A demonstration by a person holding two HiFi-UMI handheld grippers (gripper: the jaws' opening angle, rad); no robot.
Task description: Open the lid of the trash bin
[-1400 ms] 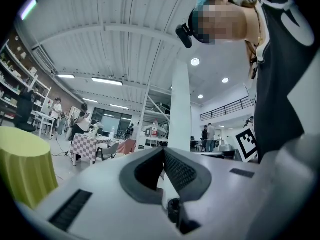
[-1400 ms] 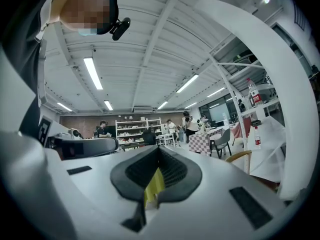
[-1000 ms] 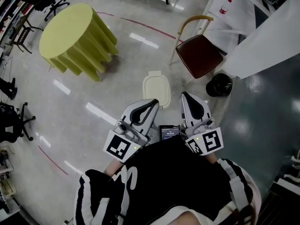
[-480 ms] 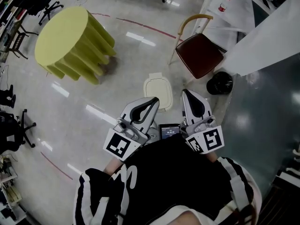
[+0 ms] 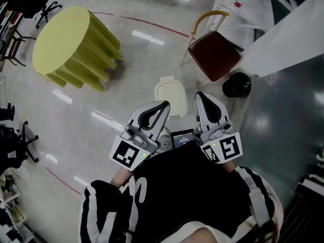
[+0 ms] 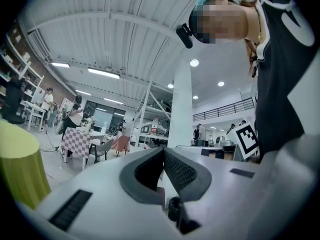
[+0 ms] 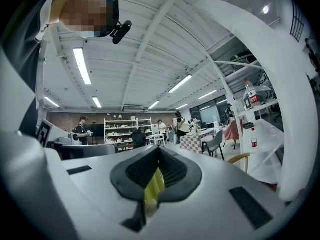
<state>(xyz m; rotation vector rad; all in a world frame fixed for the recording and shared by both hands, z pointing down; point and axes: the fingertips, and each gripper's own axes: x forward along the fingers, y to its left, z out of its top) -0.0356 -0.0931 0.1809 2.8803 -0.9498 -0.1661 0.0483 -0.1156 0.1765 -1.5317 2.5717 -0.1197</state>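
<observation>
The trash bin (image 5: 169,97) stands on the floor in the head view, seen from above, its cream lid down. My left gripper (image 5: 166,104) is held near my body, its tips over the bin's near left edge in the picture, jaws shut with nothing in them. My right gripper (image 5: 198,94) is just right of the bin, also shut and empty. In the left gripper view the left gripper (image 6: 162,151) points out into the hall, pads together. The right gripper (image 7: 157,149) likewise shows its pads meeting. The bin is in neither gripper view.
A round table with a yellow cloth (image 5: 71,42) stands far left. A chair with a dark red seat (image 5: 215,54) and a black bucket (image 5: 236,85) are right of the bin, beside a white-covered table (image 5: 283,39). A small screen (image 5: 182,138) sits between the grippers.
The head view has drifted a little; the yellow table and chair sit slightly higher and further left. Both grippers stay shut and hardly move relative to the bin.
</observation>
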